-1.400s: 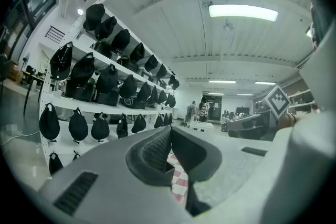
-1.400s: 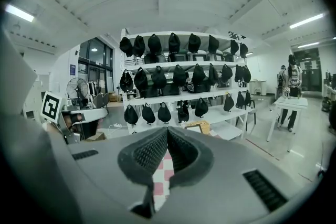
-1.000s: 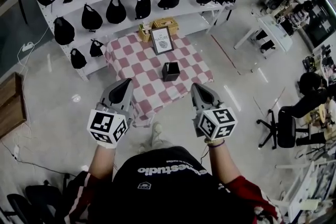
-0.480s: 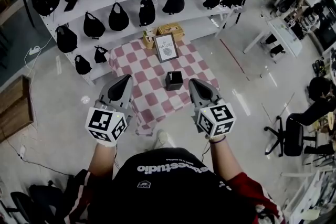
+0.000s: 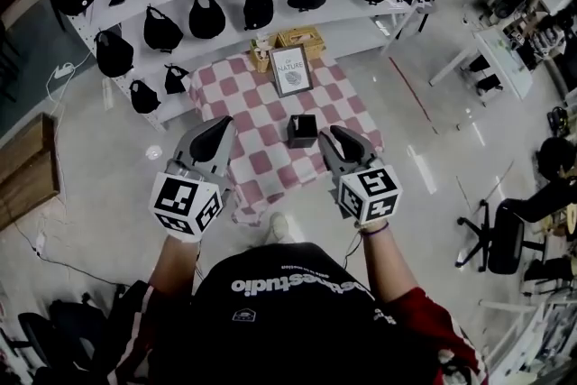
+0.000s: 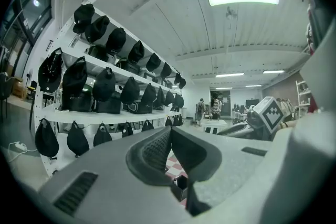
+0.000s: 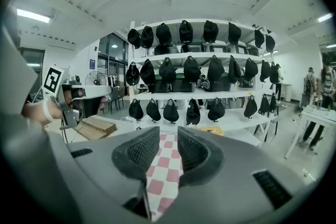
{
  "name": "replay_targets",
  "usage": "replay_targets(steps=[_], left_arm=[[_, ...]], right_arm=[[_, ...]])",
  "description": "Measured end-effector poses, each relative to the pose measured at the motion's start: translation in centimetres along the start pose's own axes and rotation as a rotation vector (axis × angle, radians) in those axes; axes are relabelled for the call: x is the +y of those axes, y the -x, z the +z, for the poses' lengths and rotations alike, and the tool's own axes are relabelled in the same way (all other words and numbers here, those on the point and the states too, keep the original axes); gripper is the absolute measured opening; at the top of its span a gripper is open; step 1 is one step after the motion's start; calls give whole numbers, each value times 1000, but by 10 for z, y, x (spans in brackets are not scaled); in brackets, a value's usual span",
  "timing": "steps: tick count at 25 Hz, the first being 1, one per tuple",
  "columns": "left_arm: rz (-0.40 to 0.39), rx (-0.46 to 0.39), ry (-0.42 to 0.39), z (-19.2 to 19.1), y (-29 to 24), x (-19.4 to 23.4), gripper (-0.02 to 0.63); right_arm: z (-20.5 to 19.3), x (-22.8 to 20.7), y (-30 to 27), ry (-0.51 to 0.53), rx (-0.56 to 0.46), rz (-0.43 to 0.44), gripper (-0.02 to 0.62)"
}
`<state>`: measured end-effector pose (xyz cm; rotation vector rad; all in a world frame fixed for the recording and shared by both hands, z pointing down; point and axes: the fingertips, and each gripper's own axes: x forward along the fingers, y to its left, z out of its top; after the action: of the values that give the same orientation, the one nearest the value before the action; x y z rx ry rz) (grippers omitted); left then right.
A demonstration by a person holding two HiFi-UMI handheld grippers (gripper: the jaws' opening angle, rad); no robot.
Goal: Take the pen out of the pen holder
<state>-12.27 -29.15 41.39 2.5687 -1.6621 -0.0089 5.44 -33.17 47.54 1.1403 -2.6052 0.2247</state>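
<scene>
Left claw [image 5: 220, 125]: pads clenched together, nothing between them. Right claw [image 5: 333, 135]: jaws opening with a clear gap. Only checked cloth shows through it, so nothing is held.

Both claws hover over the near edge of the tabletop [image 5: 252, 108], at centre frame in the head view.

Pen holder [image 5: 303, 130]: a black box on the cloth, just beyond the right claw's tip and apart from it.

Progress, as I judge it: not begun. No contact and no pen lifted; approach, grasp and withdrawal all remain.

I cannot resolve the pen itself. I presume it stands inside the holder, long axis vertical.

Farther up: framed sign [image 5: 291, 72], then shelves [image 5: 353, 30] of black bags.
</scene>
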Motion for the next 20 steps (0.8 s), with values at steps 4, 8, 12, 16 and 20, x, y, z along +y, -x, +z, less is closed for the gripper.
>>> replay_targets(steps=[4,8,12,16,20], left_arm=[[7,22,-7,-8,-11,-2,5],[7,37,29,-18,-23,-2,5],[16,50,32,-22,-35,-5,5],[24,56,29,-24,-46,-6,5],[42,63,27,-27,-55,-6,5]], right_arm=[[-17,-9,-16,10,37,21,100],[-37,-19,-36,50,76,38,98],[-60,-31,-55,59,112,63,98],[-82,-43,-76,89,153,79,98],[-104,-55,-95,122,199,95,97]])
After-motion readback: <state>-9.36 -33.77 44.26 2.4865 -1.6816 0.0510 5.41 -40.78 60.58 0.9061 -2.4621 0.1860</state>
